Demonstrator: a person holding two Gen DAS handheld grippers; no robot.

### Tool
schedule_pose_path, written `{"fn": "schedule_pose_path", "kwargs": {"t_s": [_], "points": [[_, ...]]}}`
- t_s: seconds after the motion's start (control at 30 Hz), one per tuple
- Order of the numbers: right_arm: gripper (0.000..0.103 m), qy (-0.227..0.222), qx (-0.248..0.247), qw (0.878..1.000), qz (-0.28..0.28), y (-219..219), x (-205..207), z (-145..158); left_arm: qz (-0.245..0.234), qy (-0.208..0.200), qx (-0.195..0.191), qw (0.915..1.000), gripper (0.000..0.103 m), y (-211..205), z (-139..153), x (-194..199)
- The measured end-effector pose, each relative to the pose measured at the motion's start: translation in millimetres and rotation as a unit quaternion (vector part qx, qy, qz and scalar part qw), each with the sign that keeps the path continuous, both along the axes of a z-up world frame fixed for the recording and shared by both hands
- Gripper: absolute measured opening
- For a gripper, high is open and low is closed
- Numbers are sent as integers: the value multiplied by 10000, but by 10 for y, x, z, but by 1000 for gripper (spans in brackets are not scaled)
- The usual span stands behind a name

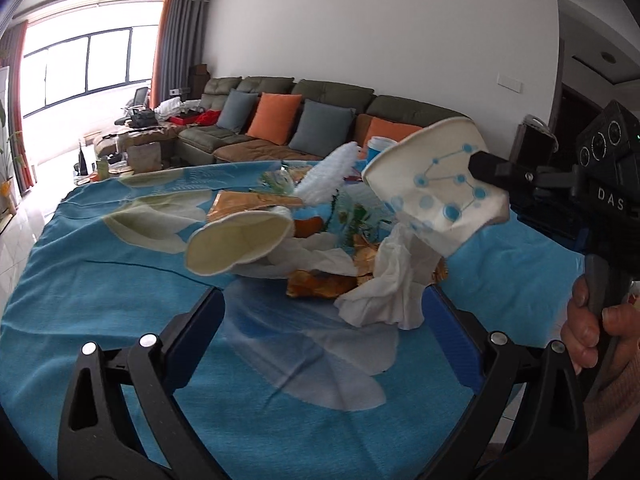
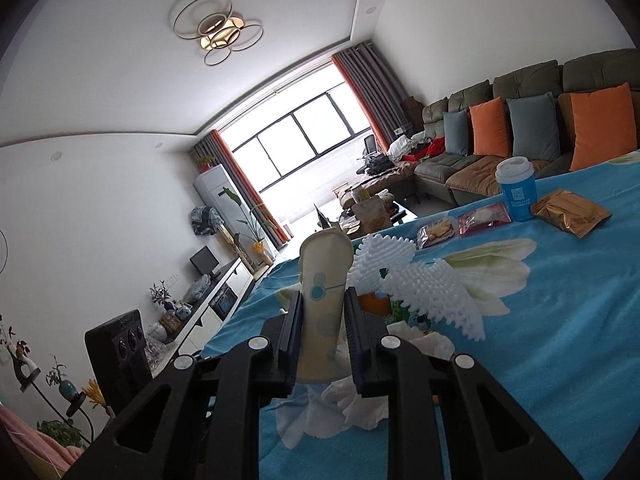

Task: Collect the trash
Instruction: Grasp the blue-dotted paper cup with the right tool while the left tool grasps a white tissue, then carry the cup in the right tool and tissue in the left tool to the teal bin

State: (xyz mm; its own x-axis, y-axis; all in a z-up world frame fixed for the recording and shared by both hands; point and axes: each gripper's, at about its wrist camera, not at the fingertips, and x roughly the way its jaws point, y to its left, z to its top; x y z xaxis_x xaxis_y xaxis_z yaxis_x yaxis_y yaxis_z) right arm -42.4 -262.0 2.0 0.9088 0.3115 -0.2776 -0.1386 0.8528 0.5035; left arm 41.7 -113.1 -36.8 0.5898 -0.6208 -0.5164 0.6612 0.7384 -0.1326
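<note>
Pinching a flattened paper cup (image 2: 323, 312) between its pads, the right gripper (image 2: 323, 320) held it clear above the blue flowered cloth (image 2: 560, 340), jaws narrowed on the crushed wall and not fully together. The left wrist view showed that same cup (image 1: 436, 184), white with blue dots, squeezed near its base, its mouth tipped up toward the sofa (image 1: 280, 120). The left gripper (image 1: 324, 320) stood spread wide and empty, low over the cloth, aimed at the heap.

Just ahead of it lay a crumpled tissue (image 1: 384, 296), a second paper cup (image 1: 240, 244) on its side, orange peel scraps (image 1: 320, 284) and, farther back, white foam netting (image 1: 328, 176). Beyond these, a gold packet (image 2: 568, 212), two small snack packs and a blue lidded cup (image 2: 516, 188) sat near the cloth's far edge.

The held cup looked light and soft; it had already buckled, so the grip would probably stay secure across the wall but slip at the rim. The tissue should be taken at its bulk, the fallen cup across its open lip.
</note>
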Motion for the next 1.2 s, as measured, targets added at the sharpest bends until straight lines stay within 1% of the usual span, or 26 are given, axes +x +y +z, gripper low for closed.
{"fn": "schedule_pose_path", "kwargs": {"t_s": [0.07, 0.1, 0.17, 0.23, 0.27, 0.3, 0.37, 0.4, 0.43, 0.5, 0.57, 0.63, 0.8, 1.0, 1.2], "points": [[19, -1, 18, 10000, -60, -54, 0, -16, -125, 123, 135, 9998, 87, -149, -42, 47], [19, 19, 36, 9999, -94, -77, 4, -33, -192, 205, 229, 9993, 85, -228, -59, 66], [19, 71, 85, 9998, -134, -109, 14, -76, -304, 412, 416, 9978, 77, -373, -117, 129], [19, 131, 110, 9997, -150, -134, 33, -120, -410, 599, 567, 9957, 72, -506, -193, 195], [19, 154, 116, 9997, -155, -129, 18, -142, -449, 677, 632, 9947, 63, -560, -231, 219], [19, 175, 122, 9996, -162, -135, 26, -158, -492, 746, 682, 9937, 58, -616, -273, 233], [19, 209, 131, 9995, -172, -151, 40, -187, -584, 885, 687, 9920, 32, -663, -326, 250], [19, 223, 136, 9995, -169, -157, 51, -196, -621, 932, 678, 9914, 27, -672, -346, 255], [19, 238, 136, 9995, -165, -156, 60, -201, -637, 964, 660, 9911, 18, -660, -350, 254], [19, 249, 120, 9995, -152, -143, 74, -208, -649, 983, 615, 9911, 8, -648, -379, 274], [19, 242, 103, 9996, -127, -119, 82, -202, -677, 977, 442, 9919, 6, -589, -368, 261], [19, 218, 97, 9997, -94, -95, 92, -187, -673, 851, 320, 9936, 6, -482, -315, 216], [19, 91, 30, 9999, 49, 37, 114, -78, -565, 754, 23, 9955, 6, -96, -147, 106], [19, 4, -40, 9992, 387, 294, 224, 29, -241, 577, -212, 9978, 6, 485, 70, -54], [19, -11, -62, 9964, 841, 619, 383, 89, 152, 326, -321, 9988, 6, 1034, 248, -267]]}}
